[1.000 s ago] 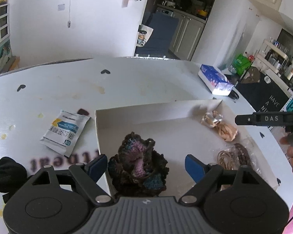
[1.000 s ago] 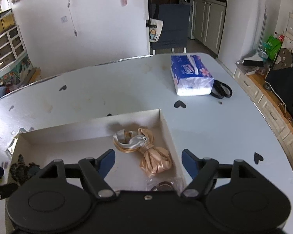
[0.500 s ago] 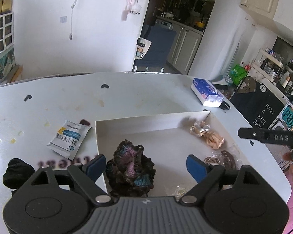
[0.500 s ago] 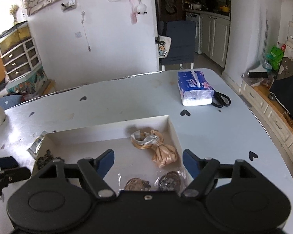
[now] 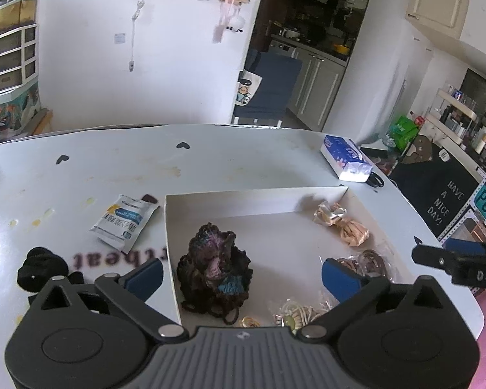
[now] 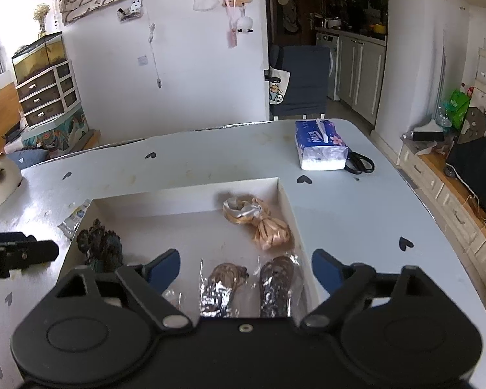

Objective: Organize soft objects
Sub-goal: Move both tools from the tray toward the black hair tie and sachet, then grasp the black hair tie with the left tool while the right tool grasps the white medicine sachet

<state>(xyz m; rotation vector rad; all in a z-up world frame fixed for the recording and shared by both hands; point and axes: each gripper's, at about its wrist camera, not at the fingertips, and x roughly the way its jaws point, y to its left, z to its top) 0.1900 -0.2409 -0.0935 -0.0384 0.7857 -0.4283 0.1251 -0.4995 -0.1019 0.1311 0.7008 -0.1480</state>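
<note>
Knitted bundle: a dark crocheted bundle [image 5: 214, 267] with purple and blue patches sits in the left part of the white box [image 5: 243, 199], lower centre of the left wrist view; in the right wrist view it shows at centre left [image 6: 99, 249].
Ribbon bundle: a peach and silver ribbon bundle [image 6: 257, 218] lies near the box's far right corner, well apart from the knitted bundle.
Bagged bands: clear bags of hair bands [image 6: 225, 287] lie along the near side of the box, just beyond the right claw.
Left claw: left claw [image 5: 241, 274], lower centre of its own view, blue pads spread wide and pinching nothing; the knitted bundle shows between them, not touching.
Right claw: right claw [image 6: 246, 267], low in its own view, also spread wide and holding nothing.
Black soft item: a black soft item [image 5: 39, 270] rests on the worktop [image 5: 243, 159] outside the box, lower left.
Packet: a white and blue packet [image 5: 123, 223] lies just left of the box.
Tissue pack: a blue tissue pack [image 6: 319, 149] sits upper right, with scissors [image 6: 359, 163] touching it.
</note>
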